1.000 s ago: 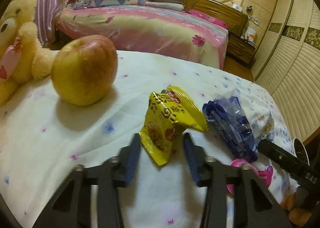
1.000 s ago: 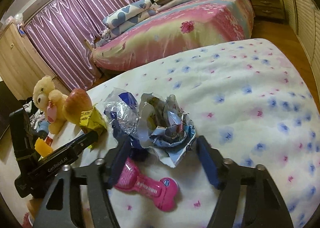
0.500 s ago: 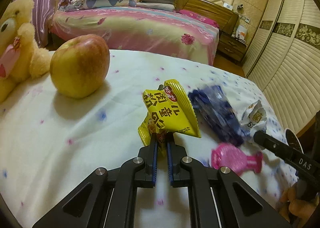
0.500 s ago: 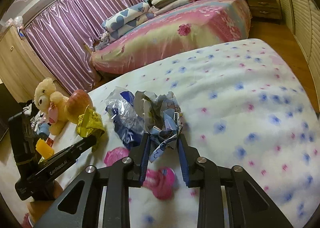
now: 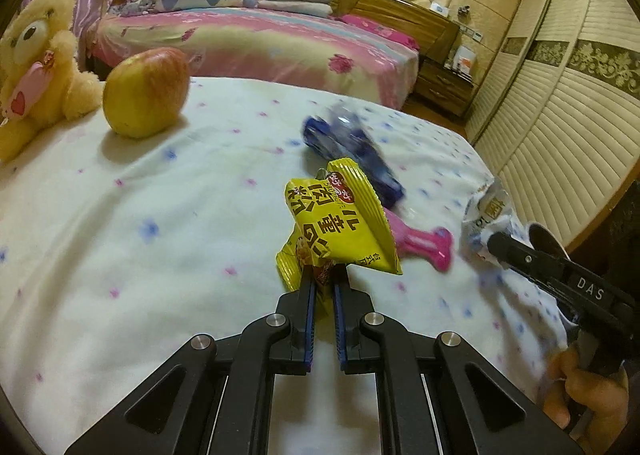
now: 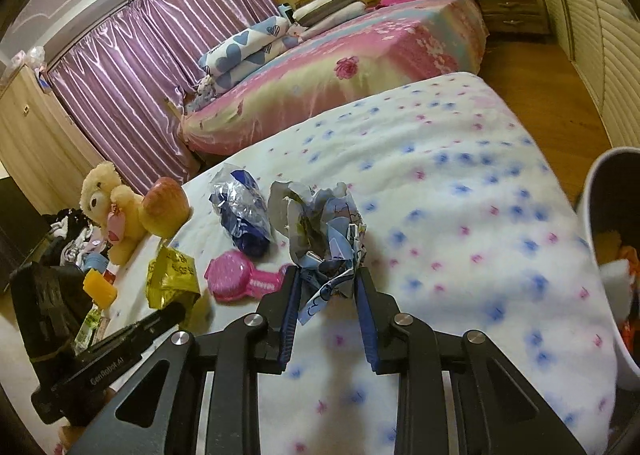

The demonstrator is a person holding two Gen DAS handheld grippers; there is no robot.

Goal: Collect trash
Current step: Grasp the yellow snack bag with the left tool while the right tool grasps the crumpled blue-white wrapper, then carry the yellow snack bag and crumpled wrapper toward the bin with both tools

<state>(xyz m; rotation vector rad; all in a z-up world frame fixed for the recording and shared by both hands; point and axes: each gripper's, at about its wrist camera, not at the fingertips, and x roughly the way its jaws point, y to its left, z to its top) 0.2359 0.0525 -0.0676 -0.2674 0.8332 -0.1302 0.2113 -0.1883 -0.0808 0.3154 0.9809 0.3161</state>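
The left gripper [image 5: 323, 283] is closed down to a narrow slit on the low edge of the yellow packet [image 5: 340, 223]; the packet is carried clear of the bed [image 5: 160, 255], its printed face tipped to the right. The right gripper [image 6: 326, 287] is drawn in, though less tightly, on the crumpled white-and-blue wrapper [image 6: 324, 231], which is bunched between the pads and stands up above them. A blue wrapper [image 6: 242, 215] is left lying on the bed, far of a pink comb [image 6: 240, 279]; an apple [image 5: 146, 91] and a teddy [image 5: 36, 67] are seen at the far left, and neither is judged to be trash. A white bin [image 6: 608, 255], already holding some litter, is seen at the right edge of the right wrist view, just beside the bed.

All three wrappers are judged very light, thin and limp, with slick film faces; little force is needed, but a slip is likely if only a smooth single layer is pinched. A folded seam or a bunched part is the better hold; the blue wrapper is best taken at its crumpled middle.
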